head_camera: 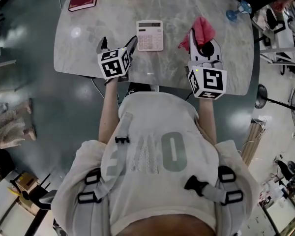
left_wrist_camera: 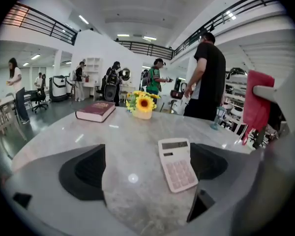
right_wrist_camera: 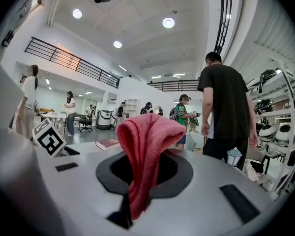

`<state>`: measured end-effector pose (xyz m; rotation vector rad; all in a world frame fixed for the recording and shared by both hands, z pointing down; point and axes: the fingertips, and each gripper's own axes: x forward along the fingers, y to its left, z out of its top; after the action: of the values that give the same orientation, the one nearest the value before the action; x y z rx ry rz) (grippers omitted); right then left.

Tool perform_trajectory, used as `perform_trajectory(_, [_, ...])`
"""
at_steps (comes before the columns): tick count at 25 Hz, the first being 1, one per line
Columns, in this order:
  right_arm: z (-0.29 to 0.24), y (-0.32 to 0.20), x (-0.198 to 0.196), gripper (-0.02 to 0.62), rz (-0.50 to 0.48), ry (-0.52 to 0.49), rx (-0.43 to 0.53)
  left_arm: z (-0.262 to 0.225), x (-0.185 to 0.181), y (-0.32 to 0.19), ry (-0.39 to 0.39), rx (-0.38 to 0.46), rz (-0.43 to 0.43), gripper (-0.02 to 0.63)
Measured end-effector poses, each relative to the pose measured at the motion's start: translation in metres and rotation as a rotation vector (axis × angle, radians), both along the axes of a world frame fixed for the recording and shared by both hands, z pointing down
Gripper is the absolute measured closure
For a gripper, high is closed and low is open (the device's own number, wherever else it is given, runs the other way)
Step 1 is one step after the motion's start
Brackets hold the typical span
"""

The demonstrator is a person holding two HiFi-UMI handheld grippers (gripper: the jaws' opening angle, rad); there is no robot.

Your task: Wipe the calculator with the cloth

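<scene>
My left gripper [head_camera: 118, 43] hangs wide and empty just left of the white rectangular calculator [head_camera: 150, 35] on the grey marble table [head_camera: 187, 9]; its long axis runs away from me, display far; only the right gripper view shows my right gripper [head_camera: 202, 40] pinching the crumpled red cloth [right_wrist_camera: 145, 151], and it leaves the calculator out of sight.

Calculator [head_camera: 150, 35] on table [head_camera: 88, 43], centre
</scene>
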<state>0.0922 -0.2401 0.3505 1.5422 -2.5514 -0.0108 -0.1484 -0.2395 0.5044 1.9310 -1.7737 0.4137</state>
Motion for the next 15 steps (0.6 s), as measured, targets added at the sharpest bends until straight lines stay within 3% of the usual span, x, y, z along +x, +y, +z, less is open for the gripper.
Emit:
perform_trajectory(7, [0.011,-0.002,-0.002,0.537,-0.015,0.036,-0.026,0.069,0.003,0.012,-0.01,-0.188,0.011,0.088])
perform_trajectory(15, [0.021,-0.001,-0.003,0.537,-0.02,0.071,-0.044,0.108,0.002,0.024,-0.095,-0.306,0.047,0.089])
